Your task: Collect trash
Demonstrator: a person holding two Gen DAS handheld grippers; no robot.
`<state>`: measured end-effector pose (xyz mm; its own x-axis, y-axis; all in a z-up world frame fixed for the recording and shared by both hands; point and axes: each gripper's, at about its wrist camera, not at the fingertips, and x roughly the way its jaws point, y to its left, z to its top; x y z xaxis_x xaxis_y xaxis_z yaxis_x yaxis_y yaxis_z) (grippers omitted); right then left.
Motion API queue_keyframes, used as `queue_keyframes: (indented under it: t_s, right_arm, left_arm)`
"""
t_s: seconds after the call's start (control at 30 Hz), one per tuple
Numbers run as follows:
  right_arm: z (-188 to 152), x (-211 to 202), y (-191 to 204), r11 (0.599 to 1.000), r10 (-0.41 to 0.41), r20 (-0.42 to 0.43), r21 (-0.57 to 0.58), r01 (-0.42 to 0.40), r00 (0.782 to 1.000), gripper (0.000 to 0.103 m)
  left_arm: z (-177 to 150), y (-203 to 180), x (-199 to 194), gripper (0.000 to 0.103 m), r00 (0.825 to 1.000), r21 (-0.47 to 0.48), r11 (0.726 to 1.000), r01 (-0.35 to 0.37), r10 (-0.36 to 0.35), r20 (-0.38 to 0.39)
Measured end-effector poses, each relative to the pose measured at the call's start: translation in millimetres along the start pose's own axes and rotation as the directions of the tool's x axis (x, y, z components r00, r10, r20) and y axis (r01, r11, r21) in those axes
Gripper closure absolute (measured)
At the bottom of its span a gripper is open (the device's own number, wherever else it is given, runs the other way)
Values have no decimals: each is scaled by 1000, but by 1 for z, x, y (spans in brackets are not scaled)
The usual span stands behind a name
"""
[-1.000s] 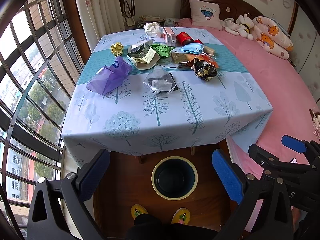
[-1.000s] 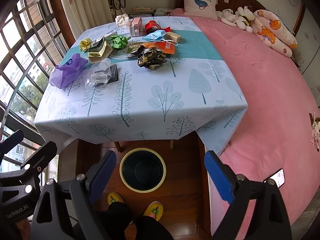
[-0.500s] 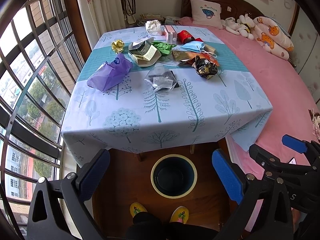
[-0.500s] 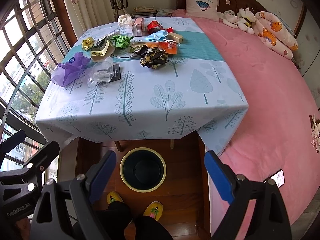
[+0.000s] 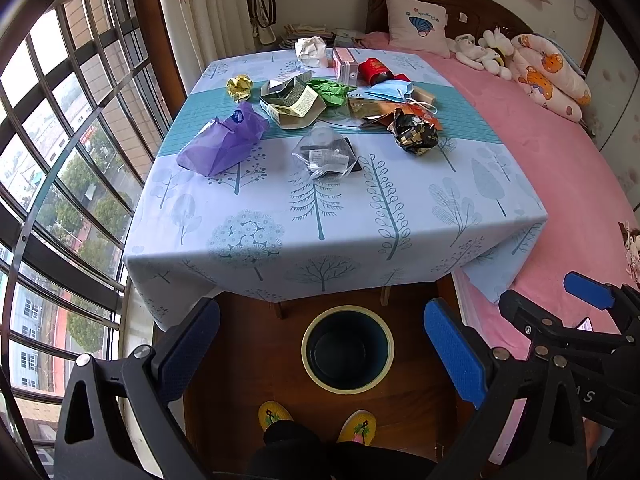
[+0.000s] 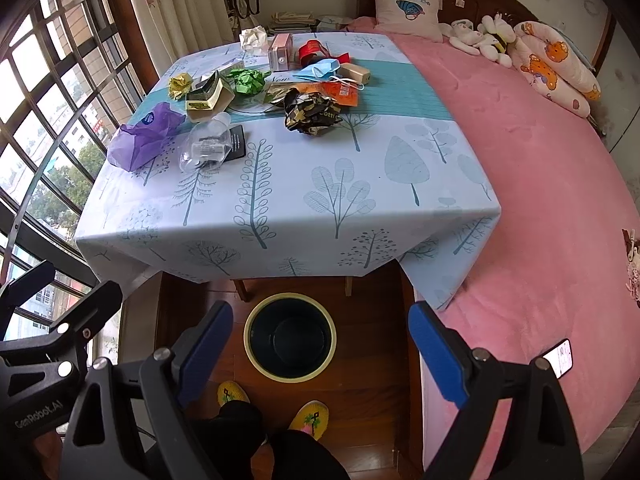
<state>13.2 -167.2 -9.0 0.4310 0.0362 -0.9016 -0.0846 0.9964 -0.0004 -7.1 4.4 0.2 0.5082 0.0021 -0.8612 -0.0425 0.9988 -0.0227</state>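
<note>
To your right the pink bed (image 6: 520, 152) runs along the counter (image 5: 320, 216), which carries a tree-printed cloth and touches the bed's edge. On the floor just in front of the counter's near edge stands the dark bin (image 5: 347, 350) with its pale rim, nothing visible inside it; your two yellow slippers (image 5: 316, 422) sit just near of it.

All the trash lies on the far half of the counter. At the left is a purple plastic bag (image 5: 224, 142); just right of it lies a clear plastic bag (image 5: 326, 154) over a black card. Beyond them sits an opened cardboard box (image 5: 294, 102), with a green crumpled paper (image 5: 332, 92) touching its right side. Further right lies a black-and-gold crumpled wrapper (image 5: 416, 132) beside orange packaging, with a blue face mask (image 5: 390, 91) just beyond. A yellow paper ball (image 5: 239, 86) lies at the far left, and a white paper wad (image 5: 311, 51) near the far edge.

Your left hand-held gripper (image 5: 320, 356) hangs above the bin, blue pads wide apart, holding nothing. Your right hand-held gripper (image 6: 320, 356) hangs level beside it, its fingers likewise spread and bare.
</note>
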Motion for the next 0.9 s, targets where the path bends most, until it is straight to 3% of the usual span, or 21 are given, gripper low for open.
queue_keyframes:
  t_s: [0.9]
  right_arm:
    - [19,-2,-3,999,45,20,-15,-45,999,16]
  left_arm:
    - [19,5,-3,2,1000,-17,1000,-25,25,5]
